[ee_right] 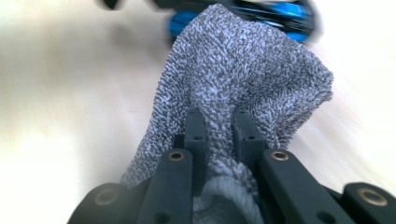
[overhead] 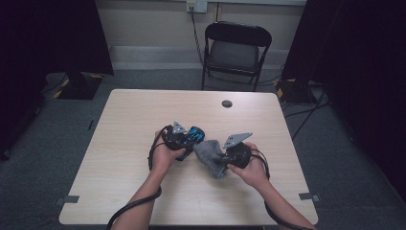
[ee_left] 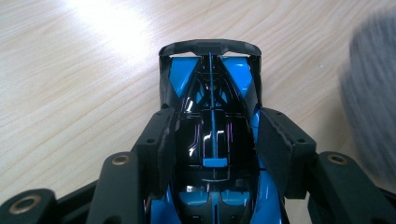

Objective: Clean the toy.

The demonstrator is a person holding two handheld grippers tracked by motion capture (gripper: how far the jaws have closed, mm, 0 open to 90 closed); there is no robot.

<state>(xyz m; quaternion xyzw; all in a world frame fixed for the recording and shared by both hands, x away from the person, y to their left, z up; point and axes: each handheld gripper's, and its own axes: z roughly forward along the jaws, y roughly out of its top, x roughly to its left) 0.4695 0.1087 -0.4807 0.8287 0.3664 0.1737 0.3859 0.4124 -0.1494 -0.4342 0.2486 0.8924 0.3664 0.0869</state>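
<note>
Wooden table (overhead: 124,158), left gripper (overhead: 184,139) clamping toy car (ee_left: 212,140), right gripper (overhead: 225,154) pinching cloth (ee_right: 243,70)

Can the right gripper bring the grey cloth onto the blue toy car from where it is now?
Probably yes: the right gripper holds the grey cloth right beside the blue toy car, which the left gripper clamps, with nothing between them.

High view looks forward and down over the whole table (overhead: 143,110) from its near edge; both gripper views sit low, close to the toy car (ee_left: 212,140) and grey cloth (ee_right: 243,70) they share.
</note>
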